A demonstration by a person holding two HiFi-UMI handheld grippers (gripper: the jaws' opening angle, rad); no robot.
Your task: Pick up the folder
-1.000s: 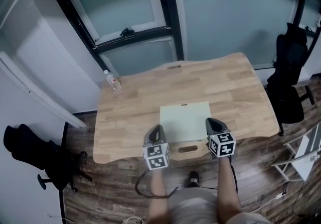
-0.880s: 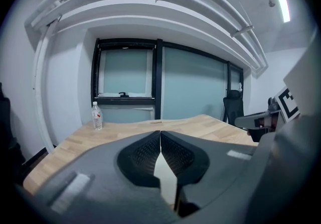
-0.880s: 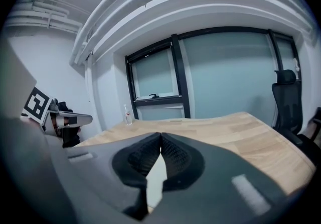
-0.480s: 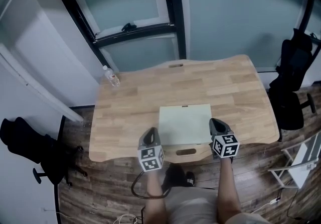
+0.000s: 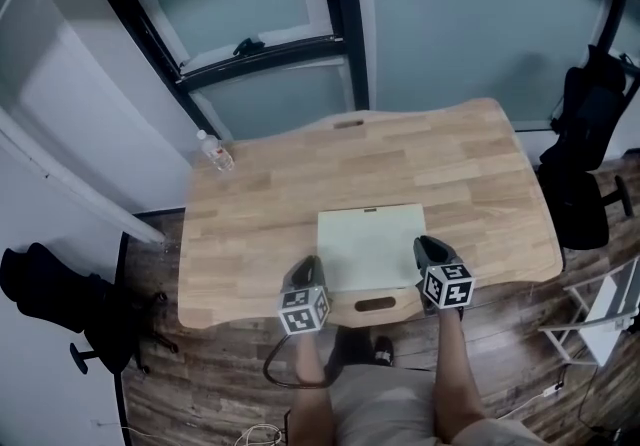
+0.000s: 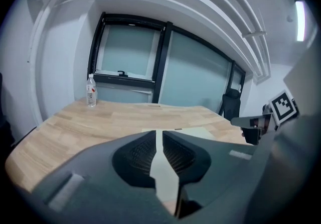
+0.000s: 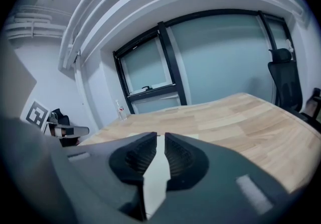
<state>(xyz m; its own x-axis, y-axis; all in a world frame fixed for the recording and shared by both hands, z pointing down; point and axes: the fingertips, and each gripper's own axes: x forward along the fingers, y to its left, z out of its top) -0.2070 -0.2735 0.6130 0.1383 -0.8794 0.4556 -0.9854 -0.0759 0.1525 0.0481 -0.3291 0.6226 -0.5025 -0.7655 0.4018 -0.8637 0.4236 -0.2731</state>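
A pale green folder (image 5: 370,249) lies flat on the wooden table (image 5: 260,224), near its front edge. My left gripper (image 5: 308,269) hovers at the folder's near left corner, its jaws closed to a thin slit with nothing between them. My right gripper (image 5: 428,246) hovers at the near right corner; its jaws have just been opening and stand slightly apart, empty. In the left gripper view the folder (image 6: 191,131) lies just beyond the left gripper (image 6: 159,135). In the right gripper view the folder (image 7: 156,170) shows through the gap of the right gripper (image 7: 161,137).
A clear water bottle (image 5: 213,152) stands at the table's far left corner. A handle slot (image 5: 375,305) is cut in the front edge. Black office chairs stand right (image 5: 585,134) and left (image 5: 60,304) of the table. A window wall runs behind it.
Both grippers have sunk a little toward the table's front edge, beside the folder's near corners. The folder has not moved.
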